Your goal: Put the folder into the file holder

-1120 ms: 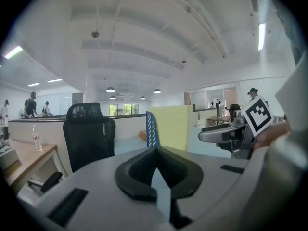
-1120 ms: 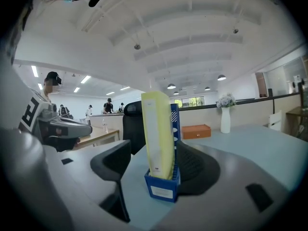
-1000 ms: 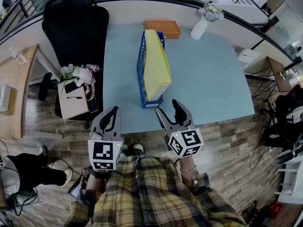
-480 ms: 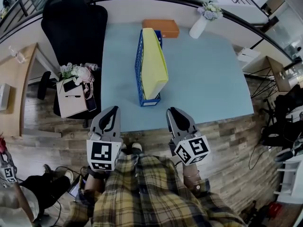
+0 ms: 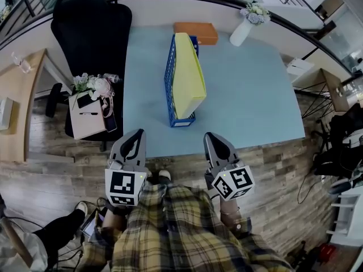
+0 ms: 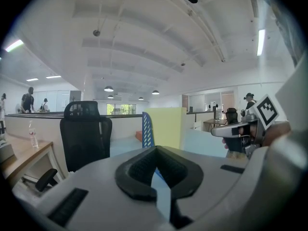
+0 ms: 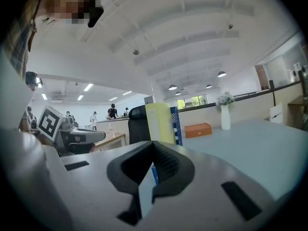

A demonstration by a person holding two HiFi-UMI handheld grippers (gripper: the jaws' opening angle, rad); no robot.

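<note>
Yellow folder [image 5: 189, 78] is seen standing in the blue file holder [image 5: 168, 81], ahead of and between both tongs, leaning rightward. Empty left tongs [image 5: 135, 136] are pressed together; right tongs [image 5: 213, 138] have just been closing, with nothing between them. The holder could be tipped by that lean if the surface [image 5: 249, 95] is knocked.

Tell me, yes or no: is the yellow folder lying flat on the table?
No, the yellow folder stands on edge inside the blue file holder on the table.

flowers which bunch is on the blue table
The bunch in the white vase at the table's far corner, right of the orange box. The other bunch sits off the table, beside the black chair.
</note>
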